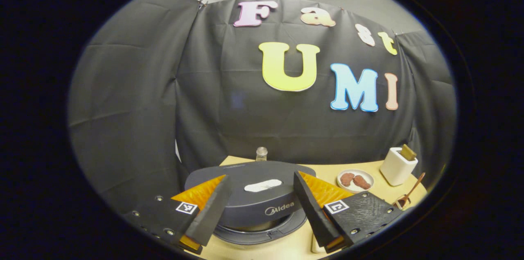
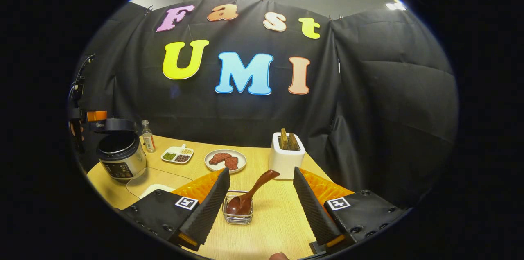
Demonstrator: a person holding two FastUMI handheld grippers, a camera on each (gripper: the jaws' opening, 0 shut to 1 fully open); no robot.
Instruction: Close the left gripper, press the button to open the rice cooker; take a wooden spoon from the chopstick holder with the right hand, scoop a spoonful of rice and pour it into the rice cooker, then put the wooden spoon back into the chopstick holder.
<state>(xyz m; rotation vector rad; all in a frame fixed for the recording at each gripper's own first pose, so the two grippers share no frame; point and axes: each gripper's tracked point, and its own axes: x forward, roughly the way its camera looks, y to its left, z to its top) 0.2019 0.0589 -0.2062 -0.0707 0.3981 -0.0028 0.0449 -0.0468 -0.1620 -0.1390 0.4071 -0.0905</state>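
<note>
At the far left of the counter (image 2: 278, 219), in the right gripper view, the rice cooker (image 2: 119, 157) stands with its lid up; the left gripper (image 1: 261, 202) hangs spread-fingered before that lid. Rightward, the wooden spoon (image 2: 249, 194) rests in the wire chopstick holder (image 2: 237, 215), between the parted fingers of the right gripper (image 2: 258, 198). Apparently the spoon pick-up is next: advance and clamp the handle.

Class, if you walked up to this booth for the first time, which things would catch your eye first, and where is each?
The rice cooker stands at the table's far left with its lid up. A wooden spoon rests in a small wire holder between the right gripper's open fingers. Behind it stands a white box, with a plate of meat beside it.
</note>
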